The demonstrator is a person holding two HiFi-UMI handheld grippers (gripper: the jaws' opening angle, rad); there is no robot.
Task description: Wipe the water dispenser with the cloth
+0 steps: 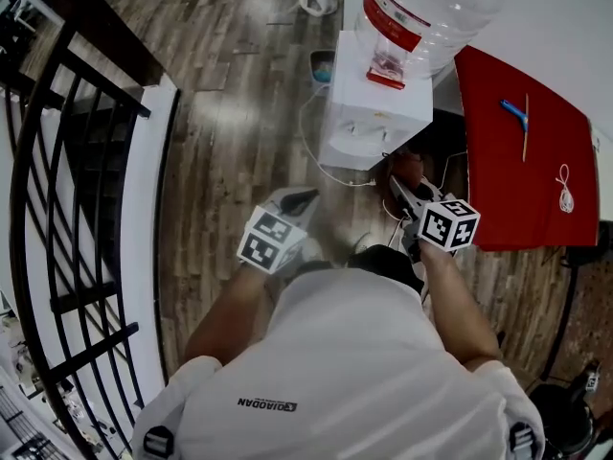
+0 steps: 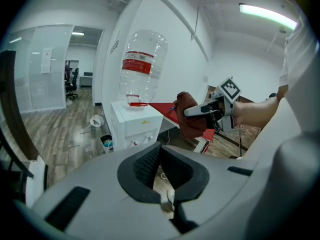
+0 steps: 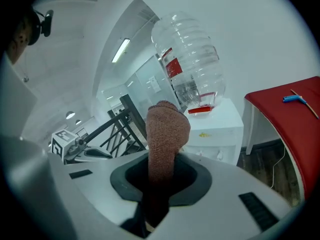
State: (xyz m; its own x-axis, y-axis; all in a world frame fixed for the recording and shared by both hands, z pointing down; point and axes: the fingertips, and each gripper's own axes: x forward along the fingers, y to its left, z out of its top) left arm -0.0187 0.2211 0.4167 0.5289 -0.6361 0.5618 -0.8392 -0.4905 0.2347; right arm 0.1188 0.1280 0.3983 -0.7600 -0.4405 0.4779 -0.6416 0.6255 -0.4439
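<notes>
Stood between a black railing [image 1: 67, 199] at left and a red table [image 1: 522, 151] at right, facing the white water dispenser [image 1: 369, 108] topped by a clear bottle [image 1: 431, 8]. Clamped the brown cloth [image 3: 167, 129] upright in the right gripper [image 3: 160, 181], near the dispenser's front but apart from it. Held the left gripper [image 1: 305, 197] alongside, tips together, empty.

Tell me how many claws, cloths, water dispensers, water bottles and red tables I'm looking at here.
Claws: 2, the left claw and the right claw
Cloth: 1, held in the right claw
Water dispenser: 1
Water bottle: 1
Red table: 1
Total: 6
</notes>
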